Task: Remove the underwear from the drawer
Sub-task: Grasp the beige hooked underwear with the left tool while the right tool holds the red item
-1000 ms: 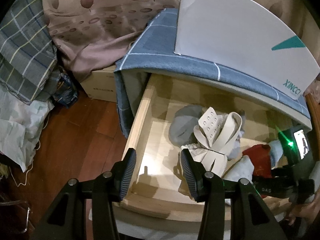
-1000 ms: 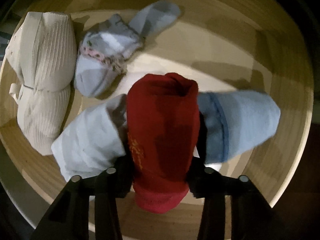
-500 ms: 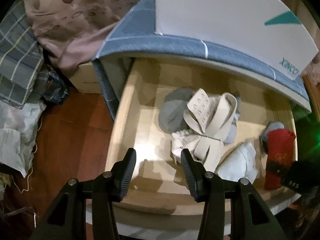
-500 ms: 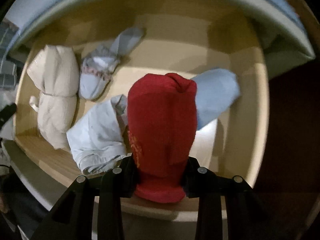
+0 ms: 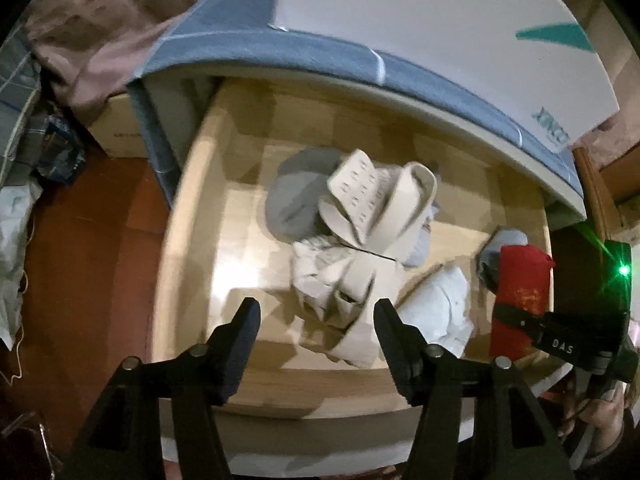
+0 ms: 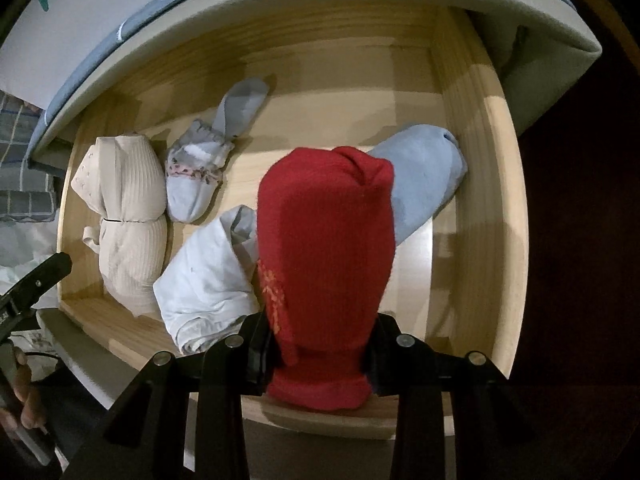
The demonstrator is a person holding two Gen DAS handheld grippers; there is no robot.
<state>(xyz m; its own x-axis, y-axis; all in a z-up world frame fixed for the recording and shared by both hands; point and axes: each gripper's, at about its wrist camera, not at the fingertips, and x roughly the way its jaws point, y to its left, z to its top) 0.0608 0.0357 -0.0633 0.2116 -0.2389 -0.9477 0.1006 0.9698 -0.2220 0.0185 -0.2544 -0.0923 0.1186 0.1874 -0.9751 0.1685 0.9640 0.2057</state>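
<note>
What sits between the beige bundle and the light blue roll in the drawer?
In the right wrist view: a white folded garment and the red garment gripped in the right tool lie between the beige bundle and the light blue roll.

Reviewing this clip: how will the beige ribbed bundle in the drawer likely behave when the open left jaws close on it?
The beige ribbed bundle looks soft: its folds sag, so it will likely squash. Its loose strap flap may unfold and dangle on lifting. Being thin cloth, it is probably light. The left gripper, whose jaws have just been opening, hangs above it.
</note>
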